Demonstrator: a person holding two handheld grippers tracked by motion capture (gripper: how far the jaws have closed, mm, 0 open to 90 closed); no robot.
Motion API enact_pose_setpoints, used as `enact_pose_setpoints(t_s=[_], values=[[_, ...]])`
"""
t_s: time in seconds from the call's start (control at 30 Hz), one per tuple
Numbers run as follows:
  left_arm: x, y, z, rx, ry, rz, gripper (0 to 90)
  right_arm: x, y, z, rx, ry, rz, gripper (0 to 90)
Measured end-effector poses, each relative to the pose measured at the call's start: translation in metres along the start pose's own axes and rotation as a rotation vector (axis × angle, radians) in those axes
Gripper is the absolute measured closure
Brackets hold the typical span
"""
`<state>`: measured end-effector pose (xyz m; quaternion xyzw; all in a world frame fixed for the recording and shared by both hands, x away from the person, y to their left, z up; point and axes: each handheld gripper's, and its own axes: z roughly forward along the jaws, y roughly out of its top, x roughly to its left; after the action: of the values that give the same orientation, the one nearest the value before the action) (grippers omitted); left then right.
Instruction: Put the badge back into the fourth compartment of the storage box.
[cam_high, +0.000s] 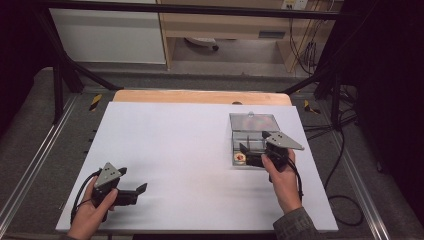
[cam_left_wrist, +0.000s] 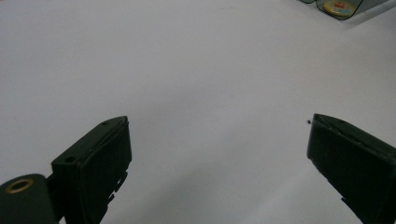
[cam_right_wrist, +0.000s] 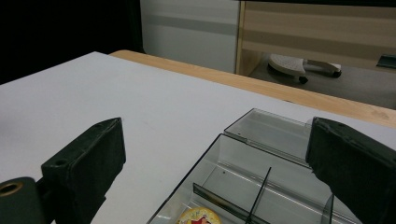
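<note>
A white sheet covers the bench, with a strip of bare wood along its far edge and a dark floor, metal framing and pale cabinets beyond.

The right gripper has its jaws wide apart with nothing between them. In the right gripper view they stand on either side of the clear divided box and touch none of its walls. Just below them, in the box's near compartment, lies a small round yellow and red token, which appears to have been set down there. The box's lid lies flat beyond, hinged open toward the far edge. From above, the right hand holds the gripper at the near side of the box, which sits on the right half of the bench.

The left gripper has its jaws apart as well, empty, over bare white sheet at the near left corner, well away from the box.

The risk seems to lie in the withdrawal. The thin partitions rise close to the right jaws, so a sideways drift could catch a wall and drag or tip the light box, spilling the token. A careless swing could also knock the open lid.
</note>
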<state>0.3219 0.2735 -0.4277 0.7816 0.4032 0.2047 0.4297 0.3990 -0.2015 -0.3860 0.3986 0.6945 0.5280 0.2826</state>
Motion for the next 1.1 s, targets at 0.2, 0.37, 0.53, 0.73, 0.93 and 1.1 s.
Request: enact_pose_setpoints(t_s=[0.2,0.37,0.53,0.73,0.93,1.1], values=[[0.000,0.000,0.000,-0.003,0.001,-0.005,6.4,-0.005,0.003,-0.013,-0.012,0.011,0.014,5.0],[0.000,0.000,-0.001,-0.005,0.004,-0.007,6.4,-0.009,0.003,-0.023,-0.014,0.012,0.021,4.8],[0.001,0.000,-0.002,-0.008,0.004,-0.012,6.4,-0.015,-0.002,-0.033,-0.006,0.013,0.025,4.2],[0.002,0.000,-0.003,-0.017,0.005,-0.026,6.4,-0.017,-0.017,-0.045,0.036,0.010,0.018,4.2],[0.001,0.000,-0.003,-0.015,0.008,-0.022,6.4,-0.015,-0.038,-0.056,0.093,0.007,0.026,4.5],[0.001,0.000,-0.003,-0.014,0.009,-0.023,6.4,-0.013,-0.056,-0.061,0.199,-0.005,0.030,4.5]])
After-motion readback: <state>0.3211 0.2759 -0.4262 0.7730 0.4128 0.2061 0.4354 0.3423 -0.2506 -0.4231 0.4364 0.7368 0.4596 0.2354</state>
